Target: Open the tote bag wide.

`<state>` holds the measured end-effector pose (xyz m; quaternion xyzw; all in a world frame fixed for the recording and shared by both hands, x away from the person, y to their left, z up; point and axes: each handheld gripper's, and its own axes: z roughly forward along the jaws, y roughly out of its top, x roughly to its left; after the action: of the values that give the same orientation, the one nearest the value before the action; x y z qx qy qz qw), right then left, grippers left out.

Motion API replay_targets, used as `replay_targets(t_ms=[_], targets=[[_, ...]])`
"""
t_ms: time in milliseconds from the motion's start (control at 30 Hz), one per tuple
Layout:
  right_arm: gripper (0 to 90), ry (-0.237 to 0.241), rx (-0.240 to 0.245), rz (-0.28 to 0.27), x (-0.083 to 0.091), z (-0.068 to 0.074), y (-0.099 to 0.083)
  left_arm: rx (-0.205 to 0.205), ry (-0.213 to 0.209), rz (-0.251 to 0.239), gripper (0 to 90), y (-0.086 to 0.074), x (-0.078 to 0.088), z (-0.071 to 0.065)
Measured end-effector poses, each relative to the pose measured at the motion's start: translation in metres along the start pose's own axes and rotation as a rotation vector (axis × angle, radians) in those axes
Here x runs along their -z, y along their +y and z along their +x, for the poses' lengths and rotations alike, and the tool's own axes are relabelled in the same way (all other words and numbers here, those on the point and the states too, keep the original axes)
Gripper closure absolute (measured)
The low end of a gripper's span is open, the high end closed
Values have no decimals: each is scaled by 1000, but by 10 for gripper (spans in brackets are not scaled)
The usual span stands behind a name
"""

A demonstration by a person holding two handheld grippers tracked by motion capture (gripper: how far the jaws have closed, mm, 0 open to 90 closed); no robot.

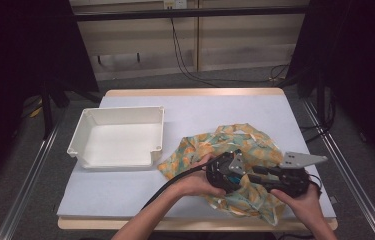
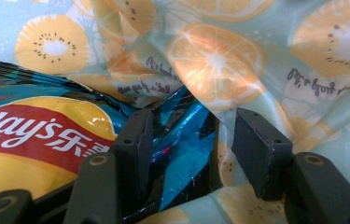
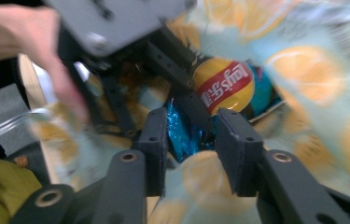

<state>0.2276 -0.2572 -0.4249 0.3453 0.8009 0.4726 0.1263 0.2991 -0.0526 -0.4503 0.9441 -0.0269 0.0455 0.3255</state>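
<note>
A light blue cloth bag printed with orange slices (image 1: 247, 142) lies crumpled on the table's right half. Inside its folds sits a blue and yellow Lay's chip bag (image 2: 37, 135), which also shows in the right gripper view (image 3: 224, 86). My left gripper (image 2: 191, 126) stands open, the chip bag's blue foil edge lying between its jaws against the left pad. My right gripper (image 3: 192, 126) is open too, with a blue foil corner in the gap between its jaws. In the high view the left gripper (image 1: 227, 172) and right gripper (image 1: 285, 180) face each other over the cloth.
A white rectangular tray (image 1: 82, 135) stands with nothing in it on the left of the pale grey table (image 1: 125, 192). Beyond the right gripper's jaws are the other hand (image 3: 18, 28) and the left gripper's grey plate (image 3: 116, 18). Metal rails run along both table sides.
</note>
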Motion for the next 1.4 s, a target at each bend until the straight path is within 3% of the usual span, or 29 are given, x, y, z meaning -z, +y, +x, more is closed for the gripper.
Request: replay_targets(t_ms=[167, 267, 433, 500, 600, 733, 767, 800, 833, 933, 967, 1033, 1067, 1100, 1167, 1267, 1400], targets=[[578, 0, -15, 114, -23, -10, -15, -7, -3, -6, 473, -3, 1, 0], [531, -14, -31, 175, -21, -11, -28, 19, -4, -18, 477, -3, 0, 2], [536, -19, -29, 223, -21, -10, -43, 41, -19, -36, 487, -4, 1, 6], [585, -41, 5, 232, -24, -7, -48, 46, -19, -37, 487, -4, 0, 7], [900, -29, 14, 235, -24, -6, -47, 66, -8, -50, 487, -4, 0, 6], [900, -21, 14, 257, -22, -5, -47, 103, -40, -73, 505, -6, 3, 12], [900, -23, 21, 267, -18, -4, -49, 136, -48, -98, 506, -8, 6, 15], [900, -23, 21, 267, -18, -4, -49, 136, -48, -98, 498, -8, 6, 15], [900, -21, 21, 273, -14, -3, -51, 165, -61, -114, 498, -8, 8, 15], [900, -41, 5, 255, -3, -3, -56, 169, -74, -142, 521, -9, 19, 16], [900, -39, -6, 209, 6, -5, -53, 173, -75, -161, 576, -11, 25, 18], [893, -34, -10, 180, 9, -5, -50, 163, -64, -177, 595, -14, 35, 18], [733, -39, -15, 89, 19, -6, -36, 172, -62, -190, 610, -16, 42, 18], [733, -39, -15, 89, 19, -6, -36, 165, -64, -200, 610, -18, 45, 17], [671, -32, -8, 21, 26, -7, -22, 145, -68, -197, 621, -22, 55, 12], [576, -40, 7, -65, 31, -8, 3, 137, -44, -200, 525, -27, 62, 4], [471, -57, 14, -69, 18, -18, 22, 111, -36, -193, 480, -29, 63, 1]])
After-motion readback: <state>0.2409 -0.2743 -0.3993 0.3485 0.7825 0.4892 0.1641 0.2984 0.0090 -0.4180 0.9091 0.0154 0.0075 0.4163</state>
